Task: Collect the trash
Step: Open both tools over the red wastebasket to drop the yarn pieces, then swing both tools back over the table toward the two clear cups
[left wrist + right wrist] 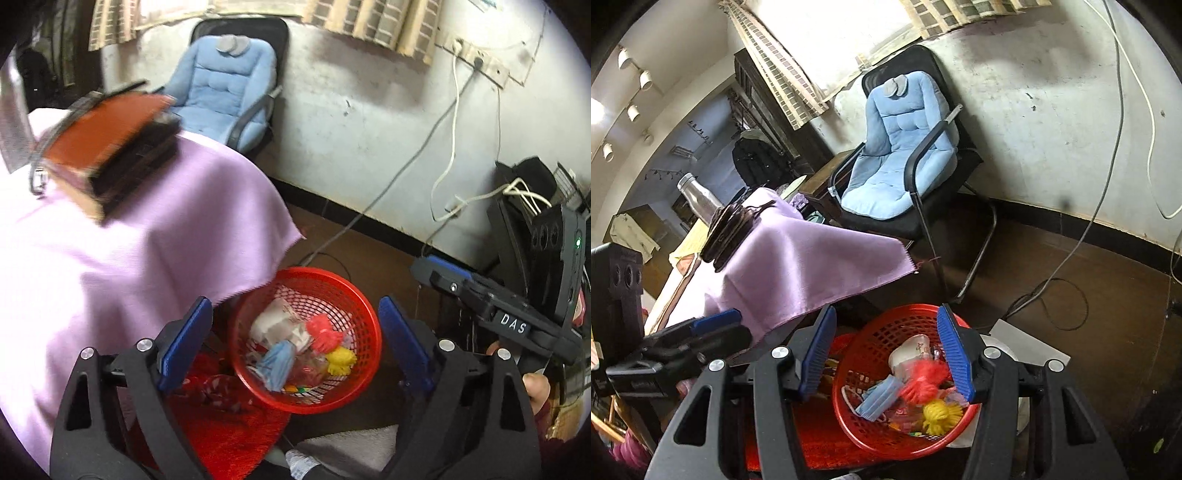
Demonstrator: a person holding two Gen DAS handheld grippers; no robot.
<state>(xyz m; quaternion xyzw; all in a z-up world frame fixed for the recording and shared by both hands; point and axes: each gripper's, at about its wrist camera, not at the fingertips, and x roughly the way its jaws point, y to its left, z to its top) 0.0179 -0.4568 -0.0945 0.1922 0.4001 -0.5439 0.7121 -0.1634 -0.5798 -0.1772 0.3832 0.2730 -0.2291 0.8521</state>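
Left wrist view: left gripper [295,347] and right gripper [886,354] both gape wide, empty, above one red basket [364,314] — holding one blue mask [277,363], two pompoms, perhaps crumpled paper — beside the purple cloth's edge [288,221].

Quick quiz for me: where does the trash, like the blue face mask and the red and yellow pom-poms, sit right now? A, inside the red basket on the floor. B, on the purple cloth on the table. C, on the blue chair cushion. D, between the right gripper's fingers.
A: the blue face mask, red pom-pom and yellow pom-pom all lie inside the red basket, while the right gripper and the left gripper are both open and hold nothing.
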